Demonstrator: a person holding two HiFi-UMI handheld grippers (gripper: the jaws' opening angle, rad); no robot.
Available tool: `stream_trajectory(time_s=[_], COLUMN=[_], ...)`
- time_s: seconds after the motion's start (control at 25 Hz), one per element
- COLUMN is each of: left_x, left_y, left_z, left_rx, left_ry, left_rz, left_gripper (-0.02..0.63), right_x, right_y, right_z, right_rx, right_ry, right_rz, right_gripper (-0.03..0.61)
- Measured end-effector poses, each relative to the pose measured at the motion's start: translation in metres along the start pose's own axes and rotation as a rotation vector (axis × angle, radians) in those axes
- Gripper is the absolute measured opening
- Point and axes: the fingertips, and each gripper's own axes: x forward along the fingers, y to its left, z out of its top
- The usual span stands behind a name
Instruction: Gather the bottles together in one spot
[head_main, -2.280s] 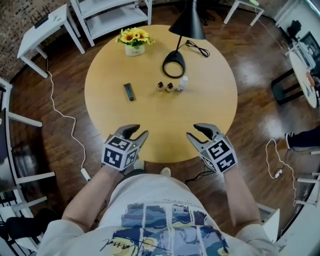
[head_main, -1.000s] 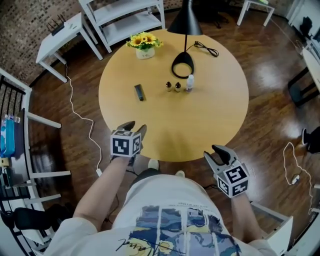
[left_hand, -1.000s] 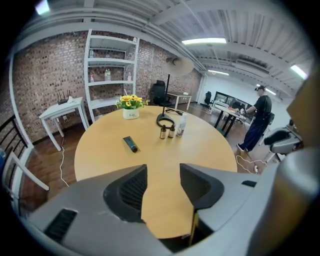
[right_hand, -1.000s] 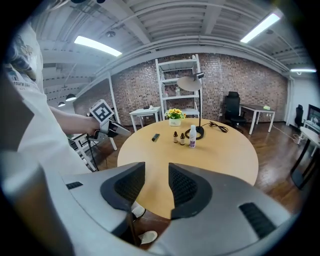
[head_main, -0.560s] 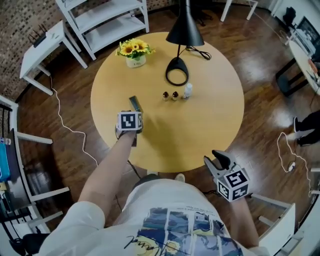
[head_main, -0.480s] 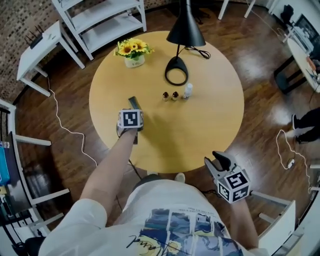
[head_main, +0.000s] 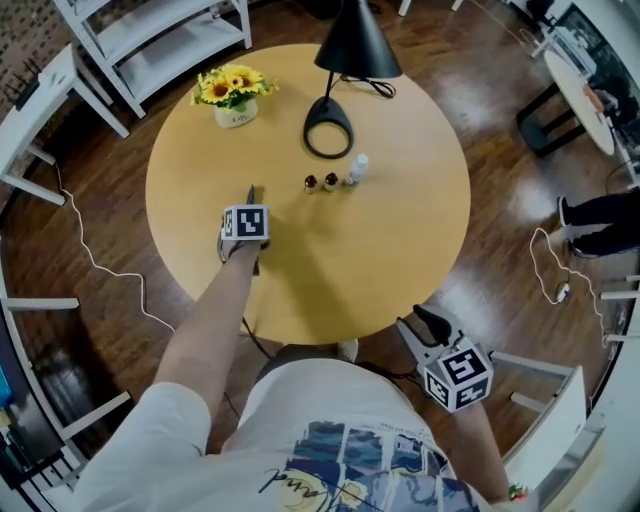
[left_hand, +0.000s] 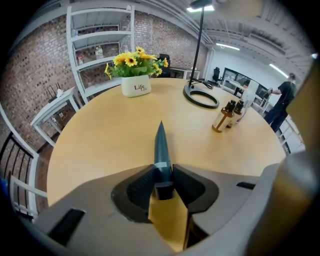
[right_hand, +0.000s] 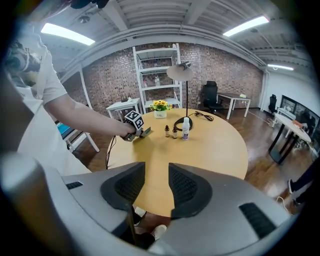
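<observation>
Left claw (left_hand: 162, 172): jaws just closing, now clamped on dark tube (left_hand: 161, 142) lying flat, left-centre of table (head_main: 400, 240); lift it clear, carry right to amber bottles (head_main: 311, 183) + white bottle (head_main: 357, 168), set down w/o knocking them. Right claw (right_hand: 156, 187): apart, empty, beyond near edge. Open table betw. tube & group; lamp base (head_main: 328, 154) just beyond group.

White T-shirt (head_main: 340, 440), grey left gripper (left_hand: 163, 175) and right gripper (right_hand: 156, 185).

Brick wall (right_hand: 112, 80), white shelving (left_hand: 107, 34), dark wood floor (head_main: 490, 120), round table (head_main: 400, 230).
</observation>
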Motion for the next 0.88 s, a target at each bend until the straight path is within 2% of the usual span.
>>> stream_trajectory(time_s=[0.12, 0.2, 0.28, 0.36, 0.56, 0.64, 0.76, 0.88], left_x=[-0.005, -0.018, -0.041, -0.072, -0.159, -0.196, -0.252, -0.297], left_y=[-0.004, -0.011, -0.025, -0.042, -0.113, -0.146, -0.19, -0.214], left_z=[-0.003, -0.006, 0.0, 0.008, -0.004, -0.007, -0.014, -0.028], left_rx=[0.025, -0.005, -0.023, -0.004, 0.122, 0.164, 0.217, 0.273], left_ry=[-0.017, -0.043, -0.127, -0.225, -0.352, -0.405, -0.475, -0.515], left_rz=[-0.036, -0.099, -0.198, -0.295, -0.534, -0.65, -0.875, -1.052], left_gripper=[0.12, 0.12, 0.12, 0.12, 0.12, 0.12, 0.12, 0.12], right_x=[-0.001, -0.003, -0.003, -0.002, 0.003, 0.007, 0.01, 0.005], right_y=[0.003, 0.002, 0.0, -0.002, -0.002, 0.001, 0.011, 0.033], right_z=[0.0, 0.002, 0.004, 0.012, 0.063, 0.089, 0.113, 0.118], right_rx=[-0.011, -0.029, -0.056, -0.1, -0.178, -0.275, -0.548, -0.74], right_ry=[-0.003, -0.002, -0.001, -0.002, -0.013, -0.024, -0.005, 0.04], right_rz=[0.0, 0.002, 0.014, 0.041, 0.196, 0.27, 0.379, 0.553], right_gripper=[0.175, 0.175, 0.175, 0.17, 0.167, 0.167, 0.167, 0.164])
